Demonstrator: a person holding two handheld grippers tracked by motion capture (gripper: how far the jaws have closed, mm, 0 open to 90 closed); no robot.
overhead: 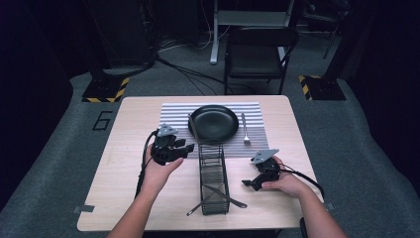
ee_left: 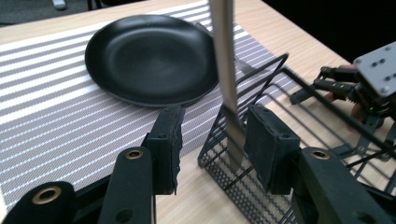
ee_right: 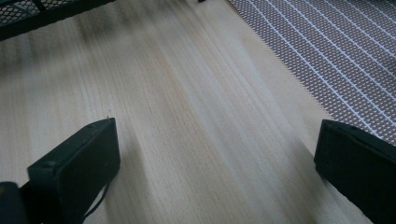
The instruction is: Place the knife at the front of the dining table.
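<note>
A silver knife [overhead: 193,129] leans at the far end of a black wire basket [overhead: 200,168], just left of a black plate [overhead: 214,122]. My left gripper [overhead: 185,148] hovers beside it. In the left gripper view its jaws [ee_left: 215,116] stand open, with the knife [ee_left: 224,60] rising between them. The knife is close to the right-hand pad [ee_left: 268,144] and apart from the left-hand one. The plate [ee_left: 149,56] lies beyond. My right gripper [overhead: 246,183] rests low at the basket's right. Its jaws [ee_right: 217,135] are wide open over bare wood and hold nothing.
The plate sits on a striped placemat [overhead: 173,114], with a fork [overhead: 245,130] at its right. Two more utensils [overhead: 218,196] lie crossed in the basket's near end. The other gripper [ee_left: 369,88] appears past the basket [ee_left: 261,79]. A chair [overhead: 257,54] stands behind the table.
</note>
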